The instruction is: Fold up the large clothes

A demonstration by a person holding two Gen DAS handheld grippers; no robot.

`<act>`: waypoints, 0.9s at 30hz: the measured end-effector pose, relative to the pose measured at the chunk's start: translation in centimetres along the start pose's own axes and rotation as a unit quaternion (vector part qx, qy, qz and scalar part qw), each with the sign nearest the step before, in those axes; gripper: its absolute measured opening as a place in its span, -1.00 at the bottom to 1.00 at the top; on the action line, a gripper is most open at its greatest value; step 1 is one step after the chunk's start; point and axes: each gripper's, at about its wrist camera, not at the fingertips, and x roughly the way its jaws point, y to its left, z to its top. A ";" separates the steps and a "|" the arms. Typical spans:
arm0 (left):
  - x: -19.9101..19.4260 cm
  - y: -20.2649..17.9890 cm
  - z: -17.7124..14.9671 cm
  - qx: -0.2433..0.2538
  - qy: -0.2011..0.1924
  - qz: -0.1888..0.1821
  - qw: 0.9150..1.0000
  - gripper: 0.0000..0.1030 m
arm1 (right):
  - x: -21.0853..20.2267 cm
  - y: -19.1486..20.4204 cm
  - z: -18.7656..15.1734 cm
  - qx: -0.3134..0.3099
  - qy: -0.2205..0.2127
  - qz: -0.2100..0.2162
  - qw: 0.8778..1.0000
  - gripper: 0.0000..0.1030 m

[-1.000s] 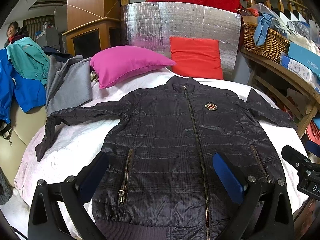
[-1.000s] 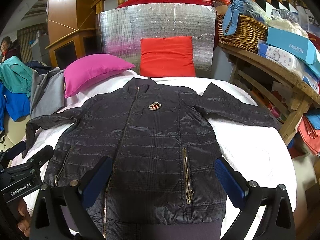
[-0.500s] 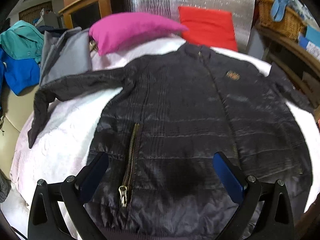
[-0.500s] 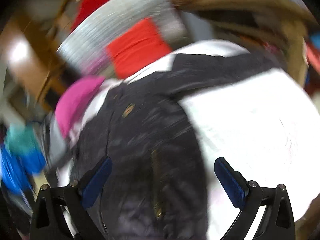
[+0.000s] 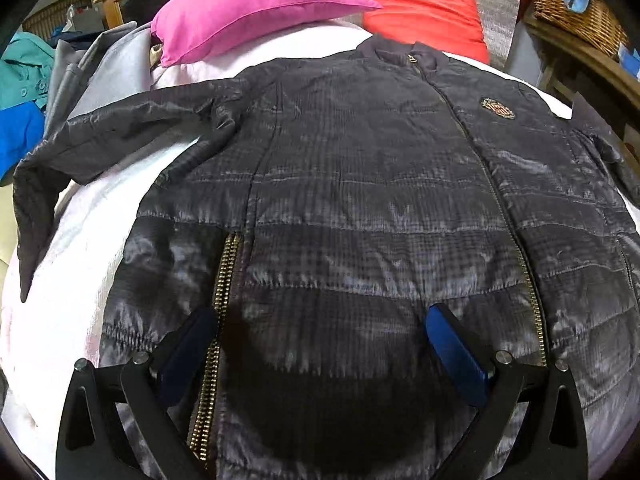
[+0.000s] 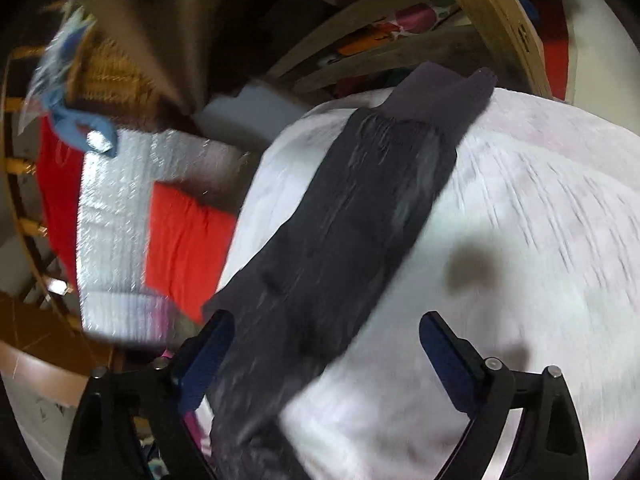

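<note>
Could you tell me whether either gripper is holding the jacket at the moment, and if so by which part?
Nothing is held. The left gripper hangs open over the jacket front; the right gripper, its jaws just closing slightly, is open above the sleeve.

The dark quilted jacket (image 5: 360, 208) lies flat, face up, zipped. Its sleeves spread sideways on the white bedcover (image 5: 72, 280).
</note>
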 end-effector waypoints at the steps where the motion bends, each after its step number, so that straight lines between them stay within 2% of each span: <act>1: 0.0 -0.1 -0.2 -0.001 -0.001 0.000 1.000 1.00 | 0.7 -0.1 0.3 0.002 -0.002 -0.005 1.000 0.78; 2: 0.0 -0.1 -0.4 -0.001 -0.004 -0.001 1.000 1.00 | 1.7 -0.4 1.0 0.006 -0.005 -0.015 1.000 0.76; 5: 0.3 0.3 -0.6 -0.009 -0.005 -0.010 1.000 1.00 | 2.9 -0.7 2.4 0.006 -0.017 -0.023 1.000 0.44; 8: 0.4 0.7 -0.6 -0.019 -0.005 -0.016 1.000 1.00 | 4.5 0.4 3.5 -0.024 -0.012 -0.068 0.997 0.00; 9: 0.4 0.7 -0.5 -0.019 -0.007 -0.015 1.000 1.00 | 4.9 0.7 3.9 -0.034 -0.008 -0.086 0.996 -0.37; 10: 0.4 0.6 -0.6 -0.020 -0.010 -0.012 1.000 1.00 | 5.1 1.2 4.1 -0.044 -0.004 -0.099 0.994 -0.65; 12: 0.3 0.7 -0.6 -0.021 -0.012 -0.012 1.000 1.00 | 4.8 2.8 4.3 -0.080 -0.014 -0.115 0.990 -0.76; 14: 0.3 0.7 -0.7 -0.022 -0.013 -0.013 1.000 1.00 | 4.1 7.5 3.8 -0.162 -0.039 -0.140 0.976 -0.79; 15: 0.3 0.7 -0.6 -0.022 -0.014 -0.013 1.000 1.00 | 3.7 9.7 3.3 -0.194 -0.046 -0.140 0.970 -0.81; 16: 0.2 0.7 -0.6 -0.022 -0.015 -0.013 1.000 1.00 | 3.1 13.4 2.2 -0.246 -0.060 -0.140 0.957 -0.82; 17: 0.2 0.8 -0.7 -0.022 -0.015 -0.013 1.000 1.00 | 2.6 15.1 1.4 -0.269 -0.067 -0.134 0.951 -0.82; 18: 0.1 0.8 -0.7 -0.022 -0.015 -0.013 1.000 1.00 | 2.1 18.5 -0.1 -0.309 -0.077 -0.121 0.940 -0.83; 22: 0.0 0.7 -0.8 -0.024 -0.018 -0.009 1.000 1.00 | 1.0 30.0 -8.9 -0.446 -0.095 -0.052 0.889 -0.83; 23: 0.0 0.7 -0.8 -0.024 -0.018 -0.010 0.999 1.00 | 0.9 32.6 -11.9 -0.477 -0.090 -0.027 0.874 -0.83; 24: 0.0 0.8 -0.7 -0.025 -0.018 -0.011 0.999 1.00 | 1.2 34.0 -14.0 -0.495 -0.083 -0.014 0.864 -0.83; 25: 0.1 0.8 -0.7 -0.025 -0.018 -0.012 0.999 1.00 | 1.6 36.0 -17.8 -0.525 -0.071 0.009 0.848 -0.80; 26: 0.1 0.8 -0.6 -0.025 -0.018 -0.013 0.999 1.00 | 2.1 36.7 -20.1 -0.540 -0.060 0.022 0.839 -0.74; 27: 0.1 0.8 -0.6 -0.025 -0.018 -0.013 0.999 1.00 | 3.1 37.4 -23.2 -0.556 -0.035 0.040 0.830 -0.30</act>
